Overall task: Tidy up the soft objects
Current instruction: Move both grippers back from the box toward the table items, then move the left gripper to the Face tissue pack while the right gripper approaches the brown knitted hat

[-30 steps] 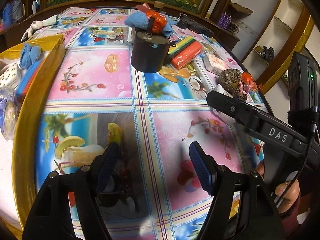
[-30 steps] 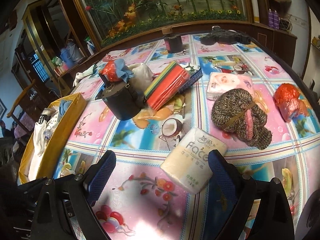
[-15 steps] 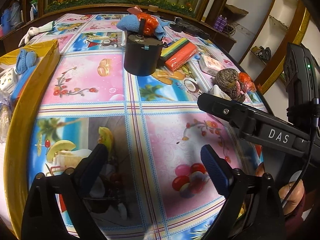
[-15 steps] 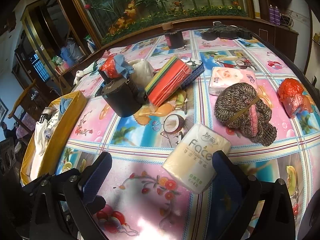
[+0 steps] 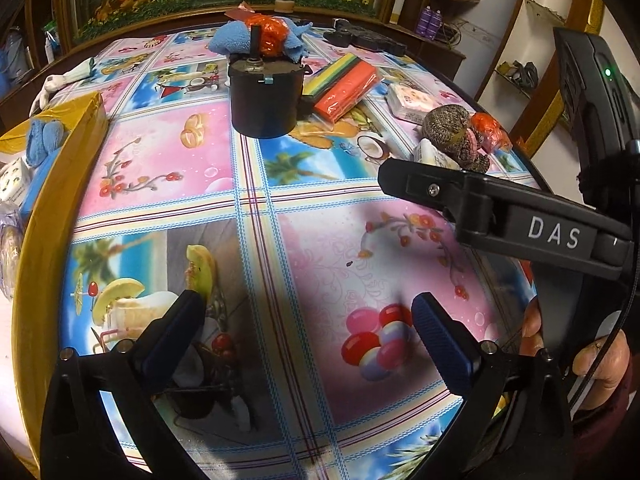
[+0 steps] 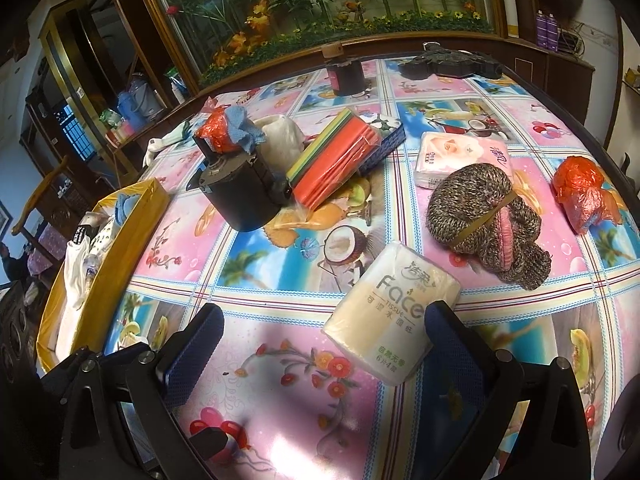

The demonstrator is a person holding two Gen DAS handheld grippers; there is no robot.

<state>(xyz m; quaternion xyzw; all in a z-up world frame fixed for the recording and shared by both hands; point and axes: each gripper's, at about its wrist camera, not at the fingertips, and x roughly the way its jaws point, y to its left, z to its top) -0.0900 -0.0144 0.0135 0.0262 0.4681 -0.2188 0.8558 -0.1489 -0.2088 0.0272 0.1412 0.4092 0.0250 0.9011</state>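
A cream tissue pack [image 6: 394, 316] lies flat on the patterned tablecloth, its near corner just inside the right finger of my right gripper [image 6: 326, 312], which is open and not touching it. Behind it sit a brown knitted bundle [image 6: 480, 216], a pink tissue pack [image 6: 460, 156] and a red plastic bag [image 6: 580, 188]. My left gripper [image 5: 308, 304] hovers over bare tablecloth, its jaws opening with nothing between them. A yellow box [image 5: 60, 168] with soft items stands at the table's left edge.
A black cylinder [image 6: 240, 192] topped with a blue cloth [image 6: 244, 132] stands mid-table beside wrapped coloured cloths [image 6: 336, 164] and a blue basket [image 6: 384, 140]. A dark jar [image 6: 346, 76] and a black device [image 6: 448, 64] sit at the back. The right gripper's finger [image 5: 500, 216] crosses the left wrist view.
The left gripper's jaws have spread much wider and its view has rolled slightly. The right gripper's jaws have widened a little; it has stayed put over the cream tissue pack.
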